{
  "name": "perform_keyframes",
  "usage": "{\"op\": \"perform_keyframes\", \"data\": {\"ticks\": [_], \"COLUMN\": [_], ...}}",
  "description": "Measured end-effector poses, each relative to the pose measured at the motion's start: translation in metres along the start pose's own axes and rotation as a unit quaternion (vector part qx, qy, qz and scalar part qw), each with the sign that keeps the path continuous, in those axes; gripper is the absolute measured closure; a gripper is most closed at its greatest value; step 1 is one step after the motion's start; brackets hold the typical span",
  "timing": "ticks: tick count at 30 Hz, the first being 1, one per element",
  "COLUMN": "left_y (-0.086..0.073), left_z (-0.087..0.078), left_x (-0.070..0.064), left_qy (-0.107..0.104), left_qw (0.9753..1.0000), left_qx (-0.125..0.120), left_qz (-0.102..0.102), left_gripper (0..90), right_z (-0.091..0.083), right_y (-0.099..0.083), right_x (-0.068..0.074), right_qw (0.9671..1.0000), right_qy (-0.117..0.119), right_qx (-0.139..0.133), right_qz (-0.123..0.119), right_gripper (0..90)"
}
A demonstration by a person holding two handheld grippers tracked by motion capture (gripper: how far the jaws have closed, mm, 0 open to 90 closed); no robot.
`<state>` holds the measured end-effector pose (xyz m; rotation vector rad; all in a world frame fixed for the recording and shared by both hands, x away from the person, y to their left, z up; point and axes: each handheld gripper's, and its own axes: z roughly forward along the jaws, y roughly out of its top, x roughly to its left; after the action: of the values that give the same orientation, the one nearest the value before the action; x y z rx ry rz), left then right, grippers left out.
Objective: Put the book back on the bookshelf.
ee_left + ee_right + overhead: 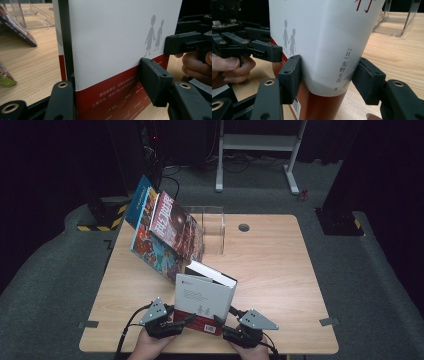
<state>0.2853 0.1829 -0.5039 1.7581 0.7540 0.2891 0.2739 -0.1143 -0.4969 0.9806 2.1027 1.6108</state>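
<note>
A thick white book [205,297] with a red band along its bottom stands upright near the table's front edge, held from both sides. My left gripper [182,320] is shut on its left edge. In the left gripper view, the pads clamp the book [112,37] across its covers at the red band. My right gripper [225,322] is shut on the right side. In the right gripper view, both pads press the rounded spine [319,32], which carries printed characters. Each gripper view shows the other gripper farther off, held by a hand [195,67].
Two colourful books [175,227] lean together against a clear acrylic box [212,227] at the back left of the wooden table [280,270]. A cable hole [244,227] sits behind the middle. A white metal frame [260,142] stands on the floor beyond.
</note>
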Motion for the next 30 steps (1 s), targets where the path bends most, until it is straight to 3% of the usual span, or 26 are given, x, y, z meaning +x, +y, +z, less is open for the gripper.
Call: {"op": "perform_keyframes", "data": {"ticks": [7, 9, 12, 14, 20, 22, 24, 27, 29, 30], "left_y": [0.001, 0.002, 0.003, 0.002, -0.001, -0.002, -0.002, -0.003, -0.005, -0.008], "left_z": [-0.009, -0.014, -0.017, -0.017, -0.018, -0.021, -0.026, -0.023, -0.015, -0.011], "left_x": [0.001, 0.004, 0.008, 0.007, 0.005, 0.003, 0.001, 0.002, 0.004, 0.004], "left_qy": [0.007, 0.026, 0.03, 0.04, 0.054, 0.079, 0.114, 0.105, 0.085, 0.082], "left_qw": [0.9999, 0.9994, 0.999, 0.9987, 0.9978, 0.9955, 0.9906, 0.9924, 0.9956, 0.996], "left_qx": [-0.007, -0.02, -0.028, -0.03, -0.038, -0.053, -0.077, -0.064, -0.037, -0.03], "left_qz": [-0.003, -0.012, -0.02, -0.012, -0.004, 0.001, -0.001, -0.003, -0.016, -0.019], "left_gripper": [45.9, 43.5, 50.7, 55.0, 55.0, 55.8, 56.1, 55.8, 53.7, 52.2], "right_z": [0.001, 0.001, 0.001, 0.001, 0.0, 0.0, 0.0, 0.0, 0.0, 0.0], "right_y": [0.0, 0.0, -0.001, -0.001, -0.001, -0.001, -0.001, -0.001, -0.001, -0.001], "right_x": [0.001, 0.001, 0.0, 0.0, 0.002, 0.003, 0.004, 0.006, 0.006, 0.007], "right_qw": [1.0, 1.0, 1.0, 1.0, 0.9999, 0.9998, 0.9997, 0.9997, 0.9995, 0.9995], "right_qy": [0.008, 0.007, 0.005, 0.006, 0.008, 0.012, 0.011, 0.01, 0.008, 0.009], "right_qx": [0.0, 0.0, -0.002, -0.002, -0.001, -0.003, -0.003, -0.005, -0.005, -0.004], "right_qz": [-0.001, -0.002, -0.002, -0.002, -0.011, -0.016, -0.022, -0.024, -0.031, -0.031], "right_gripper": [42.1, 42.8, 43.4, 43.3, 44.1, 44.7, 46.2, 46.5, 46.2, 46.2]}}
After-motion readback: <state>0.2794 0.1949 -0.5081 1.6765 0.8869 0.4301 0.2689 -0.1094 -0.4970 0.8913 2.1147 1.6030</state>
